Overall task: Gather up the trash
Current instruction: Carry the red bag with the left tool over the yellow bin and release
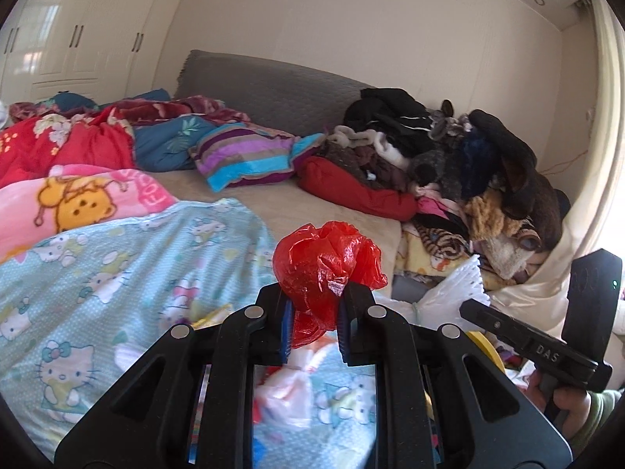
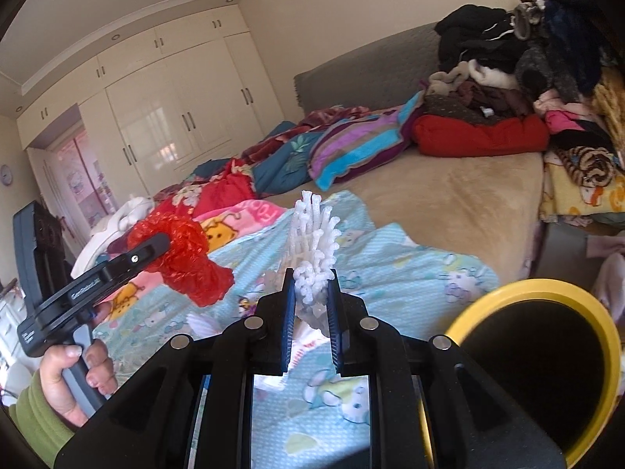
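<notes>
My left gripper [image 1: 312,293] is shut on a crumpled red plastic bag [image 1: 326,260] and holds it above the bed. The same bag [image 2: 183,252] and the left gripper [image 2: 152,248] show at the left of the right wrist view. My right gripper [image 2: 310,293] is shut on a piece of white foam netting [image 2: 314,240], held upright above the blue Hello Kitty blanket [image 2: 410,273]. The netting [image 1: 457,287] also shows in the left wrist view beside the right gripper's body [image 1: 539,346]. A yellow-rimmed bin [image 2: 523,293] with a dark inside stands at the lower right.
The bed [image 1: 273,195] holds a blue Hello Kitty blanket [image 1: 97,273], a pink blanket [image 1: 78,199], a striped pillow [image 1: 242,156] and a red cushion [image 1: 351,191]. A tall heap of clothes [image 1: 468,164] fills its right side. White wardrobes [image 2: 175,109] stand behind.
</notes>
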A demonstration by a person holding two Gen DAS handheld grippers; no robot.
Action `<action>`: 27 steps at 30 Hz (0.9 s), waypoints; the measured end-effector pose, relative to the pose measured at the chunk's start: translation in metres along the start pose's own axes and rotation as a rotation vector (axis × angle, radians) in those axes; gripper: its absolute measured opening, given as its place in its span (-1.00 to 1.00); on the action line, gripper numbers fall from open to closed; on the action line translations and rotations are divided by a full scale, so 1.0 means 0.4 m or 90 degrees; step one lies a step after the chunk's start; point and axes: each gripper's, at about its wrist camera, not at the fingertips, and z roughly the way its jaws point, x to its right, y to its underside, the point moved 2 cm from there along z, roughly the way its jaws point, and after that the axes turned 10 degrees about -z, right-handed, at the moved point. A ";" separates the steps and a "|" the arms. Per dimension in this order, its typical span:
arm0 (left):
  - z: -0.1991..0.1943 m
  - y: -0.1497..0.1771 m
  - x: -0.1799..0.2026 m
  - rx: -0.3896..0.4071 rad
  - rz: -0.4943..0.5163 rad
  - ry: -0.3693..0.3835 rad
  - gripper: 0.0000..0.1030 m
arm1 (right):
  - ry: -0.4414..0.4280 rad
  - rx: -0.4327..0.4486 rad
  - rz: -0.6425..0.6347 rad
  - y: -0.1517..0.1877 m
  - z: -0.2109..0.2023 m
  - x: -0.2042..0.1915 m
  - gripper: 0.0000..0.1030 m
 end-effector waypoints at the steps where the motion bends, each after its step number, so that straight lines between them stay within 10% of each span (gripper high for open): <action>1: 0.001 0.007 0.010 -0.002 0.002 0.005 -0.77 | 0.006 0.000 0.001 0.000 -0.007 0.007 -0.71; 27: 0.046 0.131 0.221 -0.057 0.042 0.096 -0.77 | 0.158 -0.026 0.021 0.090 -0.209 0.220 -0.71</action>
